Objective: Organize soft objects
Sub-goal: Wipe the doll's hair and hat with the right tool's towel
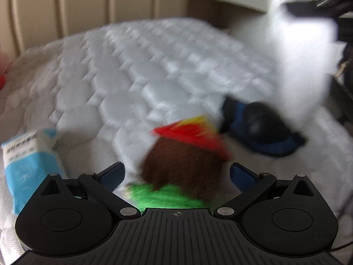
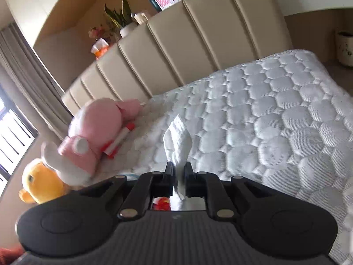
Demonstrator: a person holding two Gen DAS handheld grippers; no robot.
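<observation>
In the left wrist view, a blurred plush toy (image 1: 183, 165) with a brown body, red and yellow top and green base lies on the white quilted mattress (image 1: 110, 77). My left gripper (image 1: 176, 172) stands open with the toy between its blue-padded fingertips; I see no pad pressing on it. In the right wrist view, my right gripper (image 2: 178, 167) is shut on a white crumpled tissue (image 2: 177, 139) that sticks up past its fingertips above the mattress (image 2: 275, 121).
A blue tissue pack (image 1: 28, 163) lies left of the left gripper, a dark blue and black soft item (image 1: 260, 128) to its right. A white blurred sheet (image 1: 304, 55) fills the upper right. A pink plush (image 2: 94, 132) and a yellow plush (image 2: 42, 181) lie by the beige headboard (image 2: 198, 44).
</observation>
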